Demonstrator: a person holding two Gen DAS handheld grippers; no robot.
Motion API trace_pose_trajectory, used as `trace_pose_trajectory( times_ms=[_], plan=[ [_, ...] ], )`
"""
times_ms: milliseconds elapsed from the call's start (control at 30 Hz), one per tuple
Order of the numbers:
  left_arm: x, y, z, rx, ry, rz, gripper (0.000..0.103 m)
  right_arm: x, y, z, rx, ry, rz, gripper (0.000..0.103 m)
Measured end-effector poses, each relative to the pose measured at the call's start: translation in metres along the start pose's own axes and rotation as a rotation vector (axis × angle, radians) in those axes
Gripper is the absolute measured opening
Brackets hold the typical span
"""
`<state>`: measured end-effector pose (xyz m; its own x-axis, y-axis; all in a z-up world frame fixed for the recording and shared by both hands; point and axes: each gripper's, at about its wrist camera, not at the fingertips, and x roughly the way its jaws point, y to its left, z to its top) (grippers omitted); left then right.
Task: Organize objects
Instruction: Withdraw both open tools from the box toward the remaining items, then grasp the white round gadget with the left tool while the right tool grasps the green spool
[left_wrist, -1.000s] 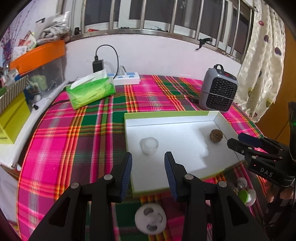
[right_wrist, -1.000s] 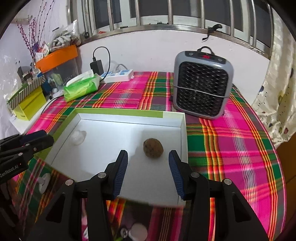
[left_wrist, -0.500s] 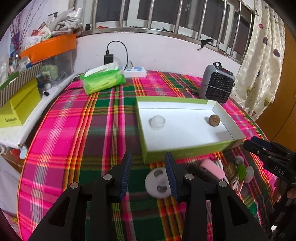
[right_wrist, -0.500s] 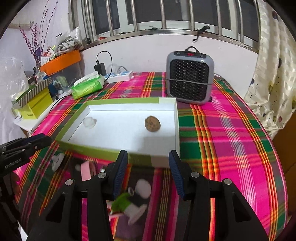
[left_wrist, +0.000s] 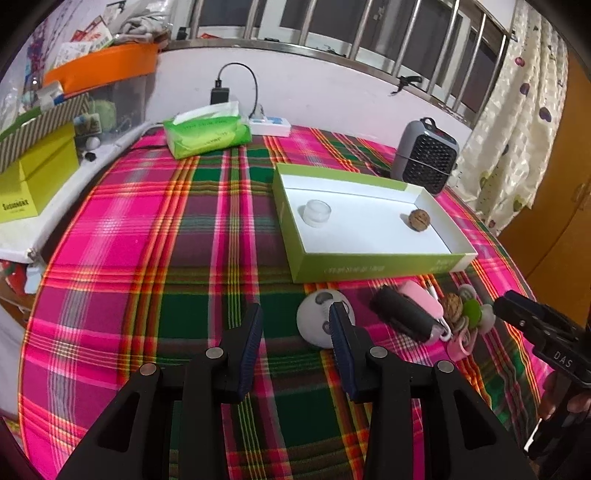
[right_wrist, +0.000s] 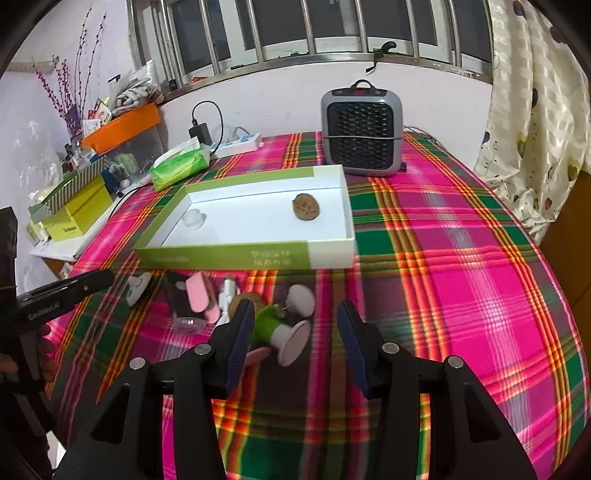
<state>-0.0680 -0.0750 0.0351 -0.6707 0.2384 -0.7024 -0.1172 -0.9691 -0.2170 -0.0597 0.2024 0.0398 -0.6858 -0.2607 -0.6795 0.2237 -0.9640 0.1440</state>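
A shallow green and white box (left_wrist: 369, 264) (right_wrist: 221, 258) lies on the plaid table. It holds a clear little cup (left_wrist: 316, 212) (right_wrist: 192, 218) and a walnut (left_wrist: 419, 220) (right_wrist: 306, 207). In front of it lie a white disc (left_wrist: 317, 317), a black case (left_wrist: 402, 314), a pink item (right_wrist: 201, 295), a second walnut (left_wrist: 452, 305) and a green spool (right_wrist: 271, 325). My left gripper (left_wrist: 295, 328) is open just above the cloth, and its right finger covers part of the disc. My right gripper (right_wrist: 295, 328) is opening, with the green spool lying loose between its fingers.
A grey heater (right_wrist: 360, 133) stands behind the box on the right. A green tissue pack (left_wrist: 205, 131) and a power strip (left_wrist: 269, 127) sit at the back left. Yellow boxes (left_wrist: 33, 177) fill a side shelf. The table edge falls away at the right, by a curtain (right_wrist: 535, 92).
Both grippers have drawn back from over the box toward the near side of the table. The loose items in front of it came into view. The right jaws have widened.
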Motion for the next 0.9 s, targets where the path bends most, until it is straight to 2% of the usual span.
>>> trace_pose_trajectory(
  times_ms=[167, 333, 467, 900],
  plan=[
    [0.001, 0.000, -0.001, 0.015, 0.018, -0.024, 0.037, 0.008, 0.008, -0.001, 0.031, 0.018, 0.003, 0.052],
    [0.006, 0.001, -0.002, 0.020, 0.039, -0.036, 0.038, 0.017, 0.011, -0.006, 0.043, 0.046, -0.032, 0.052],
    [0.009, 0.000, -0.002, 0.023, 0.048, -0.044, 0.038, 0.020, 0.006, -0.009, 0.056, 0.062, -0.063, 0.052],
    [0.017, -0.004, 0.000, 0.012, 0.060, -0.045, 0.042, 0.021, -0.013, -0.011, 0.090, 0.073, -0.070, 0.052]
  ],
)
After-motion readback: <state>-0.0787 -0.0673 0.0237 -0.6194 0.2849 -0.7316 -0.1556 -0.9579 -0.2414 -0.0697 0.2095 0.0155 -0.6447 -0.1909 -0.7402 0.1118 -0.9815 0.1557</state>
